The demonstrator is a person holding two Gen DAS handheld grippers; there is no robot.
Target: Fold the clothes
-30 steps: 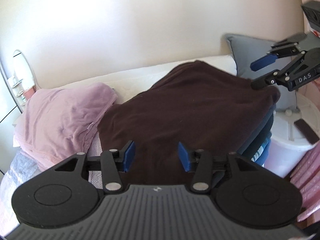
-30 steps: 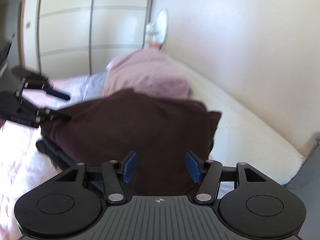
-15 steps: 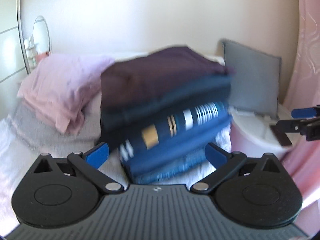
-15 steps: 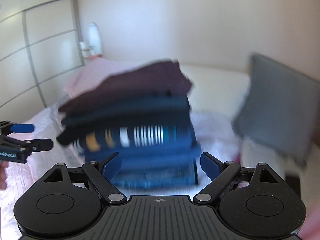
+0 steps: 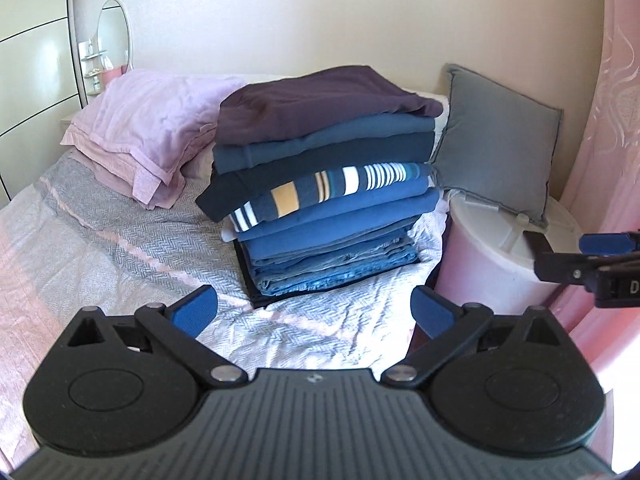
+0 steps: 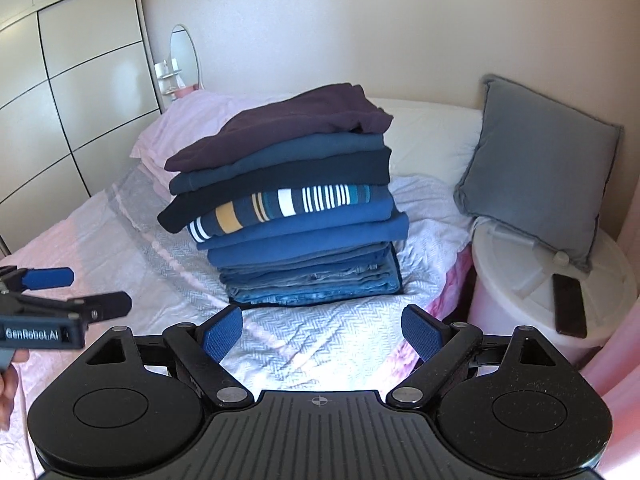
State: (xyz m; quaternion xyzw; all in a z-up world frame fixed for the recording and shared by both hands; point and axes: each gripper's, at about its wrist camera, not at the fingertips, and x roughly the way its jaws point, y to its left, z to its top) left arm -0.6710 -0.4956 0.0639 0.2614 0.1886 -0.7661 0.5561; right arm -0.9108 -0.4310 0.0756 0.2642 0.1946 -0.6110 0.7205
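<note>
Clothes (image 5: 324, 176) sit folded in a tall stack on the bed (image 5: 120, 248), maroon piece on top. Left gripper (image 5: 314, 312) and right gripper (image 6: 322, 330), jaws just opened wide, hold nothing, short of the stack.

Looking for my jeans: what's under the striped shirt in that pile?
Under the striped shirt: plain blue folded tops, then denim-like layers at the bottom. Only their folded edges show.

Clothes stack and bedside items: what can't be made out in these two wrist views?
- Stack of clothes: its far side faces away in both views.
- Bottom dark layer: only an edge shows; garment or board unclear.
- Shelf items by the mirror: too small.
- Right gripper: cut by left view's edge.
</note>
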